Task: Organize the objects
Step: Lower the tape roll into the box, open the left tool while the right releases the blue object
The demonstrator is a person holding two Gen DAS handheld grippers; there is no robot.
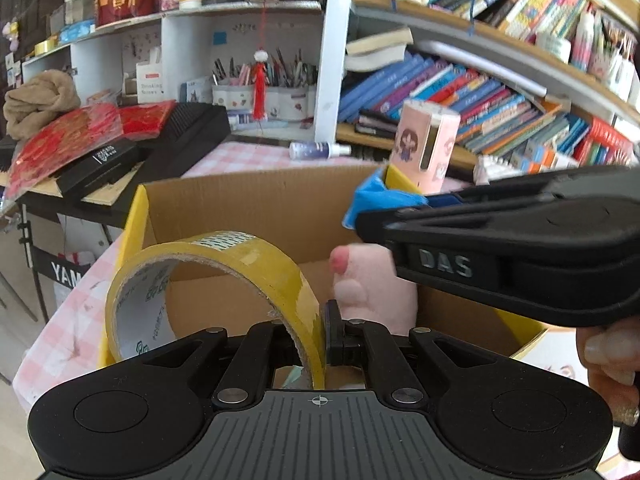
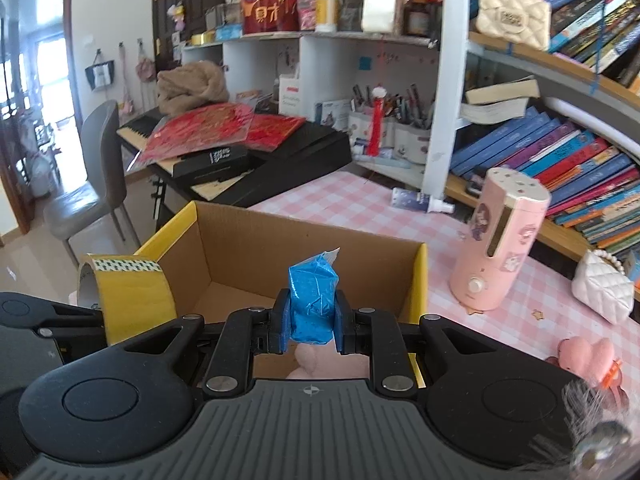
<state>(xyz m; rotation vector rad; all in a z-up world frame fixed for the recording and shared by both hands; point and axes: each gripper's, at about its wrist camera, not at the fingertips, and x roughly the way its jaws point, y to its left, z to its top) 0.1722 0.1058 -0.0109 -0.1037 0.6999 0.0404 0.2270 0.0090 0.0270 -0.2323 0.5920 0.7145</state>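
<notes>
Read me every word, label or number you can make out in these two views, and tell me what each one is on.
"DAS": right hand-held gripper, on its side.
"YAM", cut off: black keyboard stand.
"财": red figure decoration on the top shelf.
Too small or blurred: yellow tape roll core print, book spines, black box label, white bag.

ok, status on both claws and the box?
Left claw shut on yellow tape roll. Right claw shut on blue packet. Both over cardboard box; pink plush already inside.
</notes>
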